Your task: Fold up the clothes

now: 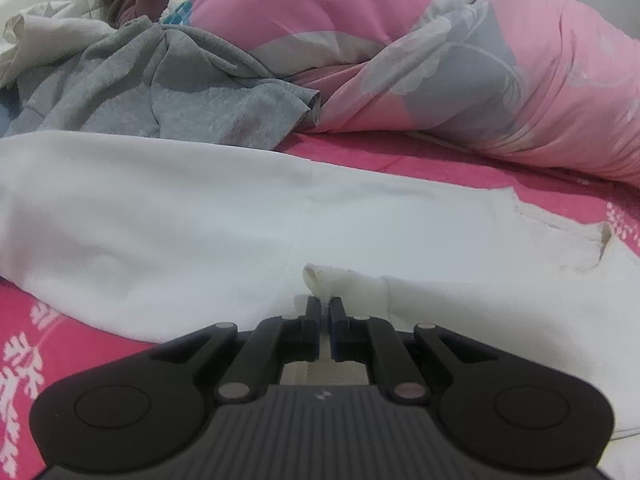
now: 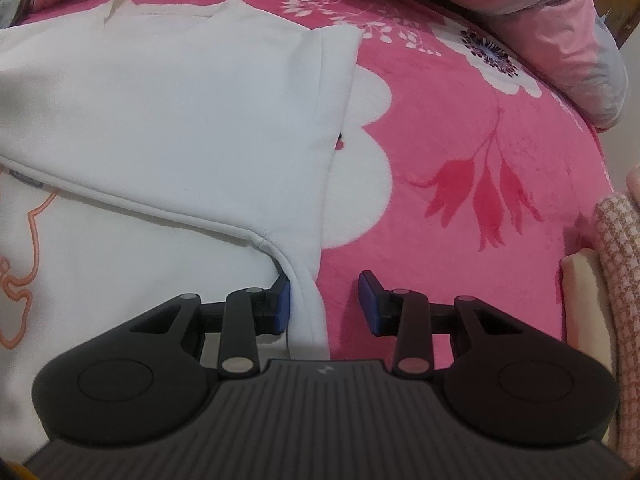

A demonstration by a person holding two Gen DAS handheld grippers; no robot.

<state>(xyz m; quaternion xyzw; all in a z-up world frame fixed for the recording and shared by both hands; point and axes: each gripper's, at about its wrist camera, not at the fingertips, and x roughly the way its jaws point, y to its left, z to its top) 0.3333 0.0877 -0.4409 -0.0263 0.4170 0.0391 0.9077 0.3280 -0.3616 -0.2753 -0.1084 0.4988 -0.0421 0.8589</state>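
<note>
Pink floral bedspread (image 2: 460, 184) — white garment (image 1: 200, 208), rumpled quilt (image 1: 460, 60) behind

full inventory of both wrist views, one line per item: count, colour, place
white sweatshirt: 1, white with an orange outline print, spread on the bed, sleeve folded across the body
grey garment: 1, grey, crumpled behind the sweatshirt
white cloth: 1, white, bunched far left at the back
duvet: 1, pink with grey and white shapes, heaped along the far side
bed sheet: 1, pink with white flowers, under everything
checked fabric: 1, pink and cream, right edge
left gripper: 1, black, shut on a pinch of the sweatshirt
right gripper: 1, black with blue pads, open, straddling the sweatshirt's edge
</note>
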